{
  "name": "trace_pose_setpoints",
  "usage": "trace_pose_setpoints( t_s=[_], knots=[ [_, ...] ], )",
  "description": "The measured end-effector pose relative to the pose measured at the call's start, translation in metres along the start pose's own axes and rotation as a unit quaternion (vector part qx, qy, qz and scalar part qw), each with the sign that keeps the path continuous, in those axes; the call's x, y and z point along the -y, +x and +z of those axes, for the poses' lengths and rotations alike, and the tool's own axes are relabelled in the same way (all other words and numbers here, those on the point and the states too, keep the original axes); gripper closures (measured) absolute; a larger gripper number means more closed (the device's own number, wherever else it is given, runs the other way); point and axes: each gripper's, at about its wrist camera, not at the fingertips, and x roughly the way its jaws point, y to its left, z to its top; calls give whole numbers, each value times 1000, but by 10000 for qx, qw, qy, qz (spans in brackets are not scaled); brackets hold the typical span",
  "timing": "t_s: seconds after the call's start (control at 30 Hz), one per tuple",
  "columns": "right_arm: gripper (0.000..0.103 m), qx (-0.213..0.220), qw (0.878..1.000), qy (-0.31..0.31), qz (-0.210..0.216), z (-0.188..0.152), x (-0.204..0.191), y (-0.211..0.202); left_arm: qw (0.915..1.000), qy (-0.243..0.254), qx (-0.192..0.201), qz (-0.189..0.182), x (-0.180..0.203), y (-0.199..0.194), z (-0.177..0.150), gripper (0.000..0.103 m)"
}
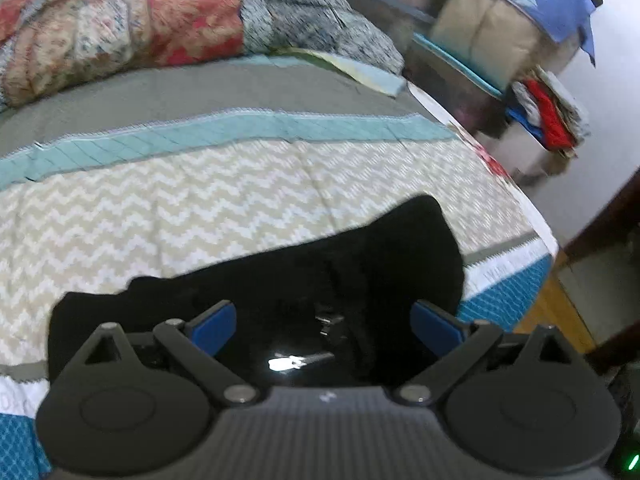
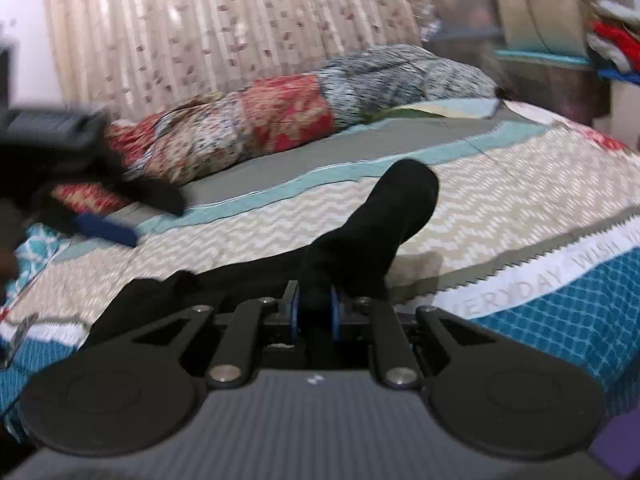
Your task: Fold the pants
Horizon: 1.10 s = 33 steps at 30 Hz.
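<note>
Both tongs over black pants [image 1: 304, 276]; right tongs [image 2: 316, 314] clamp them.

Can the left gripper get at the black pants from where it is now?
Probably yes. The left gripper is open just above the black pants on the bedspread, with nothing between its fingers and the fabric.

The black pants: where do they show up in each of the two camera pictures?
Left wrist view: the black fabric pants lie low in the centre, on the bedspread, beneath the open left tongs.
Right wrist view: low centre, pinched in the right tongs, one end sticking up.
Shared landmark: the red floral patchwork quilt behind.
</note>
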Motion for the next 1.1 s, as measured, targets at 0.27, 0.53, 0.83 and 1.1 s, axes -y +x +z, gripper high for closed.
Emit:
trace_pose_setpoints(
  t_s=[0.27, 0.53, 0.83, 1.1],
  knots=[
    [86, -79, 9971, -751, 14, -5, -25, 8, 9993, 46, -326, -203, 25, 27, 12, 4],
    [89, 184, 9903, -1335, 330, -8, -52, -12, 9953, 575, -760, 187, 32, 63, 2, 90],
    [99, 442, 9616, -2105, 1704, -7, -111, -30, 9996, -191, 68, -214, -38, -21, -13, 91],
    [74, 402, 9661, -1742, 1863, -6, -106, -27, 9913, -1314, 114, -19, -130, -52, -53, 91]
  ],
)
